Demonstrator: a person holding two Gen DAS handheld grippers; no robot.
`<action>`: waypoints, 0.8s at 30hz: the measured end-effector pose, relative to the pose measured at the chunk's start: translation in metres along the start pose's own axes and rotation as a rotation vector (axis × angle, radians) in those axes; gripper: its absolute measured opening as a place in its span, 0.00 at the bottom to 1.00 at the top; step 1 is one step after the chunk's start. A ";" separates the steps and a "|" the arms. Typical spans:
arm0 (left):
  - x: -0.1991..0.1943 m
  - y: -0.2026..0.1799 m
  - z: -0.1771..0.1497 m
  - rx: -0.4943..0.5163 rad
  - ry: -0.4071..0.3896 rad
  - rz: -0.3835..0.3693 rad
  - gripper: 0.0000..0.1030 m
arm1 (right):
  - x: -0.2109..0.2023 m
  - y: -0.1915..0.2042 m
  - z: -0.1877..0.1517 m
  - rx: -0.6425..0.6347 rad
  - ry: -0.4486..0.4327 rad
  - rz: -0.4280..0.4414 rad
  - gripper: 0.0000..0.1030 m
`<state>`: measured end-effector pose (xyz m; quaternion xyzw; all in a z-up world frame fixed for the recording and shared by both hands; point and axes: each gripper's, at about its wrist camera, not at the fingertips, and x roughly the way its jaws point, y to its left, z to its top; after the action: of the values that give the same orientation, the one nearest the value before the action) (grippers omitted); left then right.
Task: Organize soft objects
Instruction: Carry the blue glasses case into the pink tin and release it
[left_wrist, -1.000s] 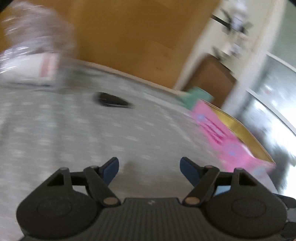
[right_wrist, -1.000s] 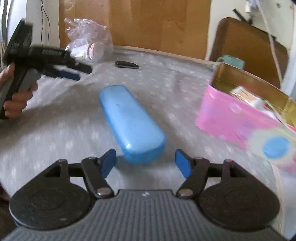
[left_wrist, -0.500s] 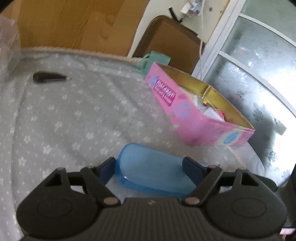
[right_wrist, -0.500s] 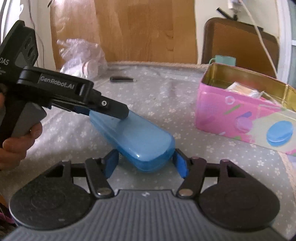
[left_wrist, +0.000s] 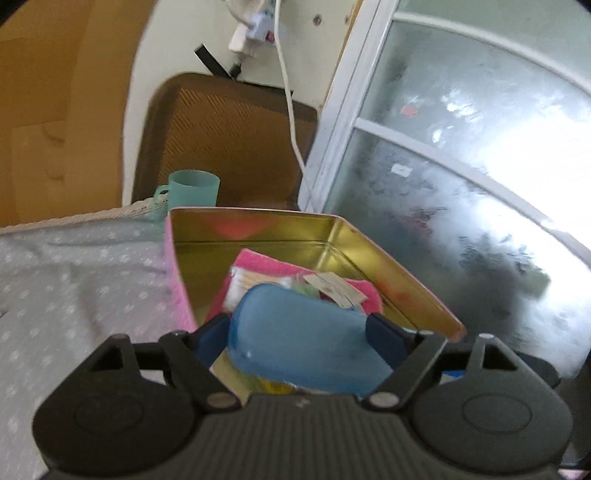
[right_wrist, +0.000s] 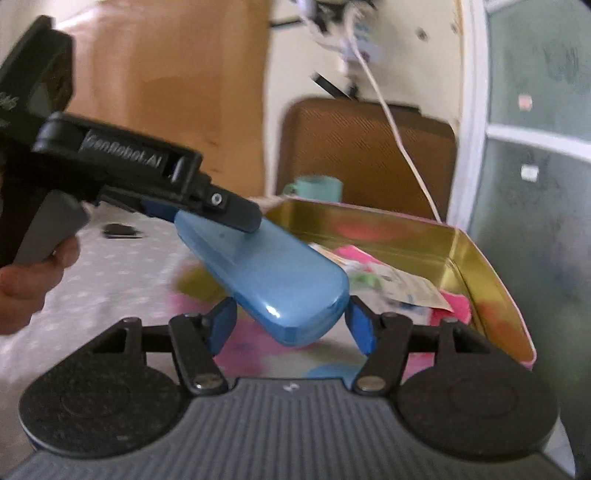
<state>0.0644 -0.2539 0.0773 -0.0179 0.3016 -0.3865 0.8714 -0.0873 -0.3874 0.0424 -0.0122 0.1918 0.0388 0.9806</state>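
Note:
A blue oblong case is held in the air between both grippers, over the near rim of the pink tin box. My left gripper is shut on one end of the case; it also shows in the right wrist view. My right gripper is shut on the other end. The box has a gold inside and holds a pink cloth and paper packets.
A grey flowered cloth covers the table. A teal mug stands behind the box, before a brown chair back. A small black object lies at the far left. A frosted window is on the right.
Both grippers closed on the blue case, lifted it off the table and carried it right, over the pink box.

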 end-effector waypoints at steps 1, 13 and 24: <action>0.013 -0.001 0.004 0.000 0.013 0.022 0.82 | 0.012 -0.010 0.005 0.013 0.015 -0.016 0.65; -0.013 0.017 -0.016 0.005 -0.026 0.157 0.80 | 0.040 -0.047 0.003 0.139 -0.028 -0.171 0.64; -0.076 0.041 -0.050 -0.024 -0.034 0.211 0.80 | 0.009 -0.004 0.009 0.262 -0.087 -0.115 0.64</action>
<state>0.0252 -0.1629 0.0639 -0.0029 0.2917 -0.2884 0.9120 -0.0757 -0.3907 0.0472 0.1069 0.1513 -0.0422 0.9818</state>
